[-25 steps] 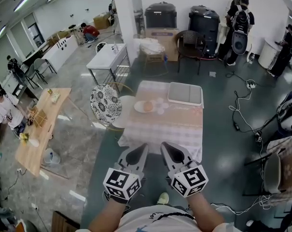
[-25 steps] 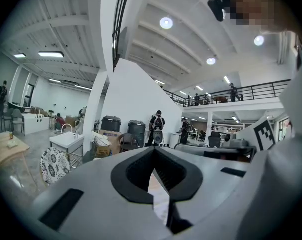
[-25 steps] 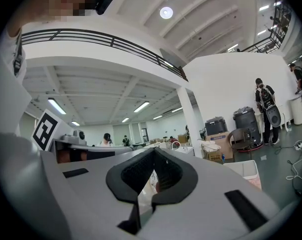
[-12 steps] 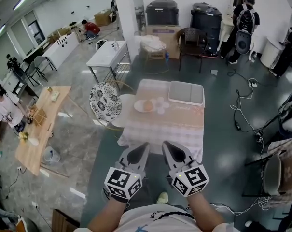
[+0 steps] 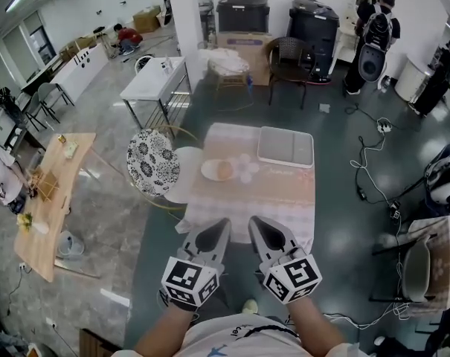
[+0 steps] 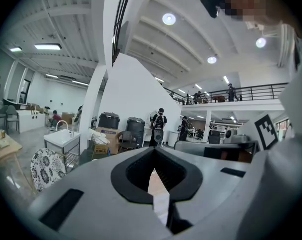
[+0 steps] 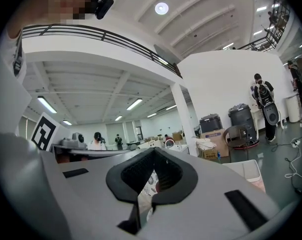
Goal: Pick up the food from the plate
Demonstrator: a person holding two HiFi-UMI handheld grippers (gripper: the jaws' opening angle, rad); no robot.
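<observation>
A white plate [image 5: 210, 172] with a round tan piece of food [image 5: 225, 170] lies on the left side of a table with a pink checked cloth [image 5: 254, 199], far ahead of me. Small white round things [image 5: 245, 167] lie beside the plate. My left gripper [image 5: 220, 226] and right gripper [image 5: 256, 226] are held side by side close to my body, short of the table's near edge. Both are shut with nothing between the jaws. Through the narrow slit of the left gripper [image 6: 153, 156] a strip of the cloth shows. The right gripper [image 7: 154, 155] points the same way.
A grey tray [image 5: 285, 146] lies at the table's far right. A floral-backed chair [image 5: 149, 162] stands at its left side. A wooden table [image 5: 50, 192], a white sink table [image 5: 154, 80], black bins [image 5: 243, 12], people [image 5: 373, 36] and floor cables [image 5: 370, 177] surround it.
The head view has shifted a little, so the table sits slightly lower and to the left. Both grippers keep their place and stay shut.
</observation>
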